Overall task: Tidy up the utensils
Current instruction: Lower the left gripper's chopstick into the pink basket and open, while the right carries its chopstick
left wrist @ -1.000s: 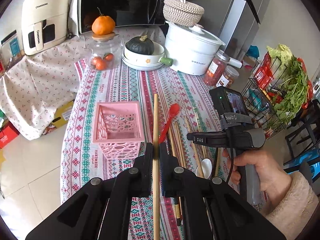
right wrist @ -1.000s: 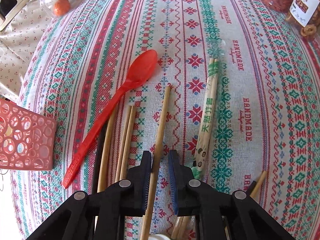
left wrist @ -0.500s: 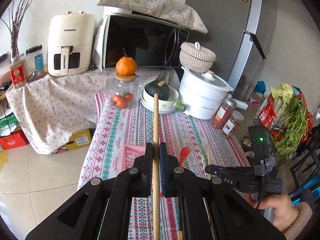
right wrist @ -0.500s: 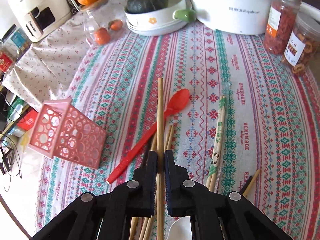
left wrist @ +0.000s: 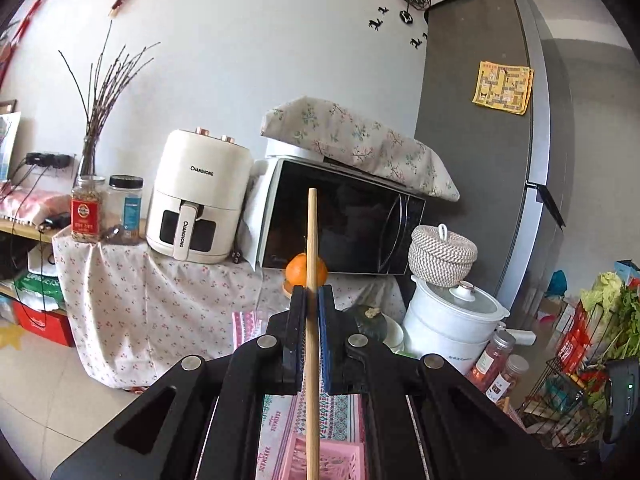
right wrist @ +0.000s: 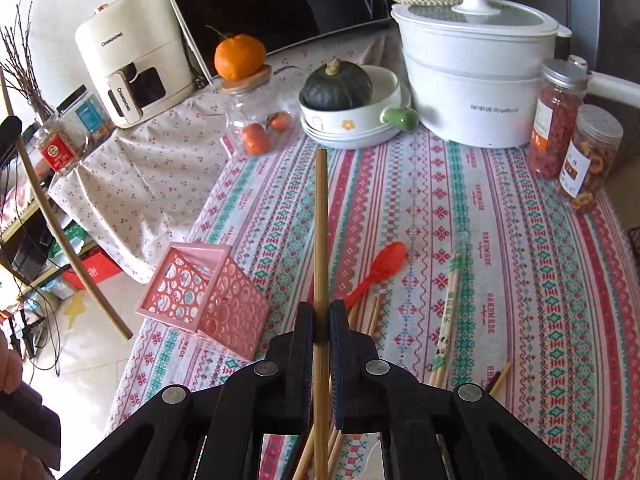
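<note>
1. Kitchen table with a striped embroidered tablecloth [right wrist: 520, 240], microwave [left wrist: 340, 216] and air fryer [left wrist: 196, 200] sitting behind it.
2. Left gripper [left wrist: 312, 300] is clamped tight on a wooden chopstick [left wrist: 312, 264], raised and pointing at the microwave.
3. Right gripper [right wrist: 321, 316] is pinching its own chopstick [right wrist: 321, 232] too, lifted above the table.
4. Pink basket [right wrist: 204, 292] lies tipped on its side near the table's left edge.
5. Red spoon [right wrist: 378, 268], a sleeved chopstick pair [right wrist: 448, 304] and loose chopsticks are on the cloth.
</note>
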Available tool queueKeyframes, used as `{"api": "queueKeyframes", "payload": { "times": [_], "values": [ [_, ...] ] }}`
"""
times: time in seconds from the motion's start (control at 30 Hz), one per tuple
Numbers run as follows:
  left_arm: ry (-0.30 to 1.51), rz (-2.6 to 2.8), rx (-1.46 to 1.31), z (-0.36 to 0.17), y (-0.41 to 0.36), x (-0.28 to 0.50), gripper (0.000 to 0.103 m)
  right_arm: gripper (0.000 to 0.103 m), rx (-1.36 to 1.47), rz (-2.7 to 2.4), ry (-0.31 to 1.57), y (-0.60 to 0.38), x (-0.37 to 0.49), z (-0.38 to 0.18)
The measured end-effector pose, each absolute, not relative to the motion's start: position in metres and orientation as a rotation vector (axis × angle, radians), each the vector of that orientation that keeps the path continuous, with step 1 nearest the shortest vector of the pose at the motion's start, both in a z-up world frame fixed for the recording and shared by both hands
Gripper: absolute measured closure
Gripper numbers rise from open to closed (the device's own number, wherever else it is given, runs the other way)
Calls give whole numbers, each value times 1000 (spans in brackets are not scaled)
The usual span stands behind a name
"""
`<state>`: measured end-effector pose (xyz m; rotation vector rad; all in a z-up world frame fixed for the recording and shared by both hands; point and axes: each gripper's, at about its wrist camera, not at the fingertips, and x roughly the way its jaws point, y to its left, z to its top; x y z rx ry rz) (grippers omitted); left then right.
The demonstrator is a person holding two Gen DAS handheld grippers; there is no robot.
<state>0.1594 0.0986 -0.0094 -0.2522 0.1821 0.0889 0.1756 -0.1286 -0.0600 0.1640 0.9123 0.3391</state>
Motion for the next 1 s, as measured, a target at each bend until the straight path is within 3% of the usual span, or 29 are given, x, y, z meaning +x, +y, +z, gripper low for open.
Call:
{"api": "queueKeyframes", "payload": {
  "times": [0.33, 0.77, 0.8, 0.93, 1.0],
  "values": [
    [211, 138, -207, -48, 88, 199, 97, 98, 186, 338, 880, -130, 182, -55],
    [479, 60, -211, -78, 86, 225, 95, 97, 187, 348, 861, -127, 177, -51],
    [500, 52, -209, -77, 86, 225, 93, 97, 187, 349, 852, -127, 175, -48],
    [546, 37, -199, -71, 89, 215, 60, 97, 199, 361, 807, -123, 168, -33],
    [573, 40, -208, -67, 94, 208, 58, 97, 208, 365, 782, -118, 166, -24]
  ]
}}
